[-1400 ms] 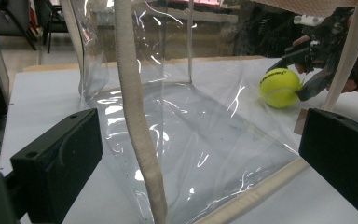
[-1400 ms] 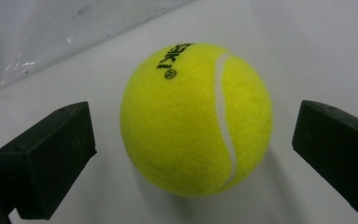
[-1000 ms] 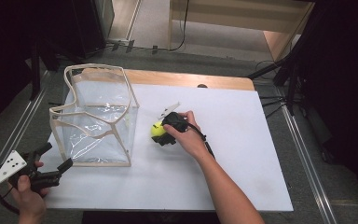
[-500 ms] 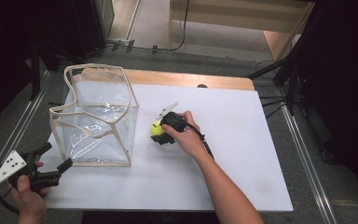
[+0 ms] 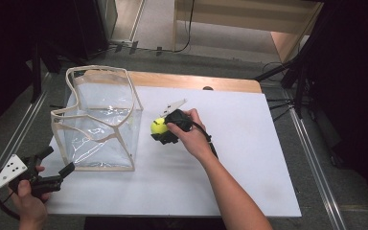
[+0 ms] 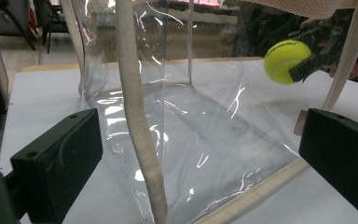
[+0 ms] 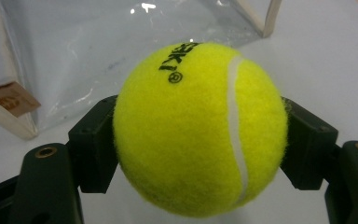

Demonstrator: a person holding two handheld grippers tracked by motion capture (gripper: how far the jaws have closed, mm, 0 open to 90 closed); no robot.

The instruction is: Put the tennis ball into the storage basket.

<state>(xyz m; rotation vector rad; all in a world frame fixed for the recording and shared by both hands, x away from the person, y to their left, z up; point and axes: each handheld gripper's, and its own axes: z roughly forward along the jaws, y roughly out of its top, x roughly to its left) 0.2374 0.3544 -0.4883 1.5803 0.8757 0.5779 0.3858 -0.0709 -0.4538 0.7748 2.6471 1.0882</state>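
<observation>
You have the tennis ball gripped beside the clear bag.

Your left gripper (image 5: 52, 165) sits at the table's (image 5: 249, 158) near left edge, jaws spread wide and holding nothing, pointed at the clear bag (image 5: 100, 124) with cream trim standing upright. Just right of the bag, your right gripper (image 5: 159, 130) has its jaws clamped on either side of the tennis ball (image 5: 159, 126), lifted slightly above the white tabletop.

Fuzzy felt tennis ball (image 7: 200, 128) showing matt nap; clear plastic bag (image 5: 98, 127) glinting glossy, cloth trim looking woven; tongs (image 7: 200, 154) appearing matt black plastic; tabletop (image 5: 249, 158) looking smooth white.
</observation>
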